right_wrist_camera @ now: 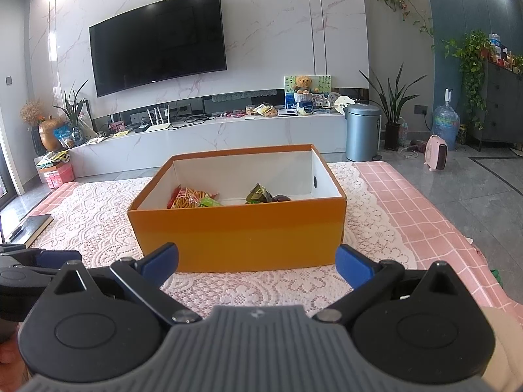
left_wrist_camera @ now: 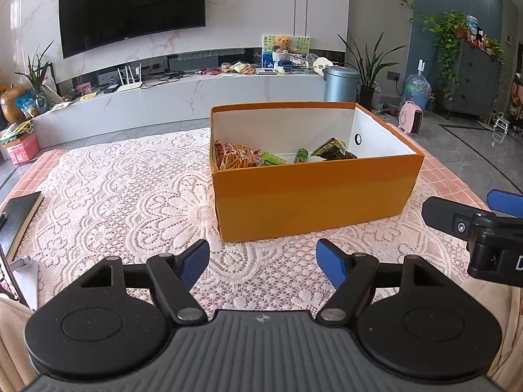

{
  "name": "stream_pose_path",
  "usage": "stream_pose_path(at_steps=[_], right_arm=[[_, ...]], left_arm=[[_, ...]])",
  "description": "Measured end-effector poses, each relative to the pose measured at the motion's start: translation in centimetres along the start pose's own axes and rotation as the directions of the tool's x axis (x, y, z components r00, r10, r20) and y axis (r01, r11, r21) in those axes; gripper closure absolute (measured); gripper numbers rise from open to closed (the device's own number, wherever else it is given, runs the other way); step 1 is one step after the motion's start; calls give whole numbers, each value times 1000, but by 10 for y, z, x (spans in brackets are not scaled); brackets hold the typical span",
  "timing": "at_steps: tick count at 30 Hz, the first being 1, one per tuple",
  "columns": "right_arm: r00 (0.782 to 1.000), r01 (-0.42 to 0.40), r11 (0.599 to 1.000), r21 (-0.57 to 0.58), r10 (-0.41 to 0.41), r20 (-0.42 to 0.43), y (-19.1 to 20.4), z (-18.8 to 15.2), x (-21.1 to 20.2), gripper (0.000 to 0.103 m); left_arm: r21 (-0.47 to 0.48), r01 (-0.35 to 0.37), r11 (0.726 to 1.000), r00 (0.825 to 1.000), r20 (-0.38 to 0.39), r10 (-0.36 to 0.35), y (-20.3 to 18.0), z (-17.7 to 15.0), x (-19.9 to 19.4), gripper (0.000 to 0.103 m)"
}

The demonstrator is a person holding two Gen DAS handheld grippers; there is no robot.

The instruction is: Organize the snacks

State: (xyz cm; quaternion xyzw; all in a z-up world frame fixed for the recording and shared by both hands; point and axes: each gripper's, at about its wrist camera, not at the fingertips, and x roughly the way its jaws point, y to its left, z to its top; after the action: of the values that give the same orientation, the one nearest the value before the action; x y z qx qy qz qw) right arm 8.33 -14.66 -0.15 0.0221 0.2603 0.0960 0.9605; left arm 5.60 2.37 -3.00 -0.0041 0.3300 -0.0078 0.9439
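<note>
Far wall: TV w/ teddy bear on shelf; my near left: black notebook on lace cloth.

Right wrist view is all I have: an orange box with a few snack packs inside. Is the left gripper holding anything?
Observer: No. The left gripper is empty, jaws spread wide over the lace cloth, short of the orange box.
Operator: Does the box's front wall hide anything from me?
Observer: Yes, a small green bottle-like item, lying between the light green packet and the dark green pack.
Operator: Any snacks loose on the table's left side?
Observer: None that I can see. There is a white sheet of paper at the near edge, beside the black notebook.
</note>
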Motion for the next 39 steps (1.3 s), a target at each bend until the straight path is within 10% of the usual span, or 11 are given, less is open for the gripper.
stream_pose_path(at_steps=[39], right_arm=[[1000,-7,1000,-2,7,-15,-1,-3,3,4]], left_arm=[[0,10,1000,1000,-2,-10,0,3,0,16]])
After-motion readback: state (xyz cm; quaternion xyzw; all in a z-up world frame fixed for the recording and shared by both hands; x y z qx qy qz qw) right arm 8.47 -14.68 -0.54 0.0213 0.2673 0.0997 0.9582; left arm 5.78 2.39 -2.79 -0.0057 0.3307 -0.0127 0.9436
